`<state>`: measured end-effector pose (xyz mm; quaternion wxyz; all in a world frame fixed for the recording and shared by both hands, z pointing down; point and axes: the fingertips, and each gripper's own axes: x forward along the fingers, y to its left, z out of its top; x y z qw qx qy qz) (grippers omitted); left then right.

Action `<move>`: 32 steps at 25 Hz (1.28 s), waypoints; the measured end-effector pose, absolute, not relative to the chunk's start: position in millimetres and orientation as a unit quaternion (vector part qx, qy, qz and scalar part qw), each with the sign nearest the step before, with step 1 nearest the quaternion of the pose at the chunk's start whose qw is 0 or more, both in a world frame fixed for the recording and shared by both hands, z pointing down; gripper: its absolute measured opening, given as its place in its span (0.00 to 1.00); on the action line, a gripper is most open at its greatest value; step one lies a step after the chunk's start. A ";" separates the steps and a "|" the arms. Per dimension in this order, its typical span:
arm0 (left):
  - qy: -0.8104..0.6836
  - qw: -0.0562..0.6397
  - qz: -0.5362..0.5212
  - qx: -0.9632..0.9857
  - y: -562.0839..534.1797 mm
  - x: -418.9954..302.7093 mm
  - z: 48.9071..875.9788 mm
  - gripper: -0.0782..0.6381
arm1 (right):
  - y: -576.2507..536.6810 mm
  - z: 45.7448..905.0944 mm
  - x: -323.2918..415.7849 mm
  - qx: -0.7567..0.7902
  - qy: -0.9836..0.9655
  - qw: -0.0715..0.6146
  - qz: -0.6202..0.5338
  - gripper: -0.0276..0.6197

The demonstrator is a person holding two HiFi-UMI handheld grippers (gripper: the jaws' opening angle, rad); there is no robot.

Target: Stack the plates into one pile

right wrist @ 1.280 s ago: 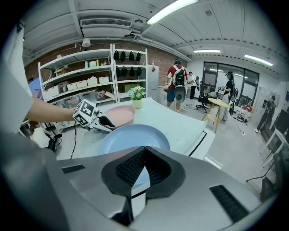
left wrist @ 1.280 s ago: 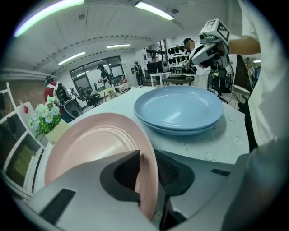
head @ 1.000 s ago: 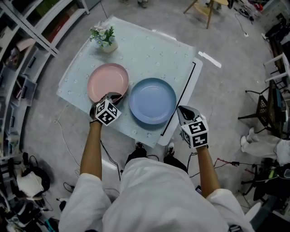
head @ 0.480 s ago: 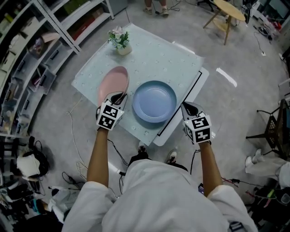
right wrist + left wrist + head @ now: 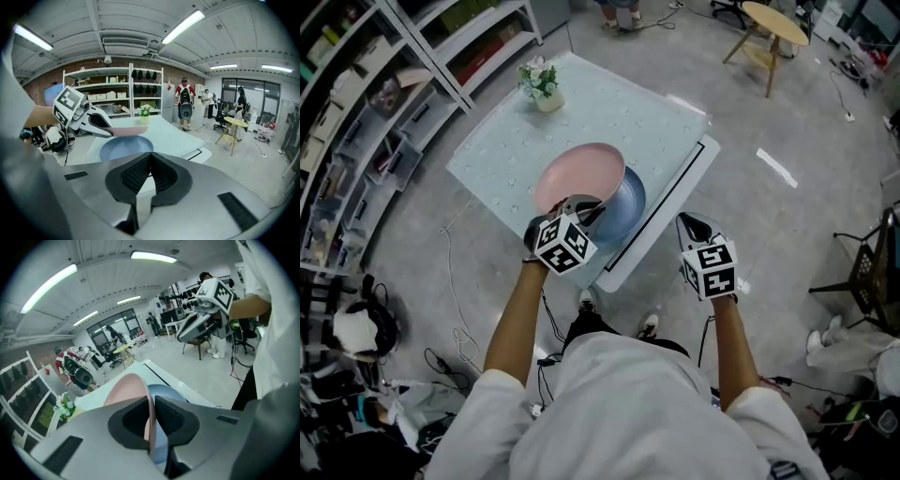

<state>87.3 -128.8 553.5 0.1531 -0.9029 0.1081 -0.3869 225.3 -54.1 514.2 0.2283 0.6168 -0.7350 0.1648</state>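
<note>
Pink plate in the air, pile not yet made.

The table (image 5: pixel 502 159) bears the blue plate (image 5: pixel 630 204) near its front edge, and that plate is the base of the pile. The pink plate (image 5: pixel 579 173) hangs tilted above the blue plate's left half, not yet resting on it. The left gripper (image 5: pixel 581 208) pinches the pink plate's near rim, just left of the blue plate. The right gripper (image 5: pixel 692 227) is closed on nothing, off to the blue plate's right. As I judge it, only centring and lowering are left.
</note>
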 end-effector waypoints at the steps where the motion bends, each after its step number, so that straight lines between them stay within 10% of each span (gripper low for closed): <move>1: 0.100 0.160 -0.398 -0.898 -121.0 93.7 561.5 0.18 | -48.1 515.7 229.0 0.617 -0.734 0.229 0.165 0.07; 15: 0.032 0.064 -0.452 -0.889 -65.1 128.6 655.4 0.19 | 19.4 539.5 235.3 0.561 -0.779 0.233 0.156 0.07; 21: 0.046 -0.014 -0.445 -0.894 -81.3 131.6 669.0 0.34 | 24.9 543.2 253.7 0.575 -0.767 0.224 0.174 0.07; 32: 0.149 -0.009 -0.345 -0.927 -84.5 96.1 594.3 0.42 | -0.8 515.8 276.6 0.604 -0.745 0.221 0.178 0.07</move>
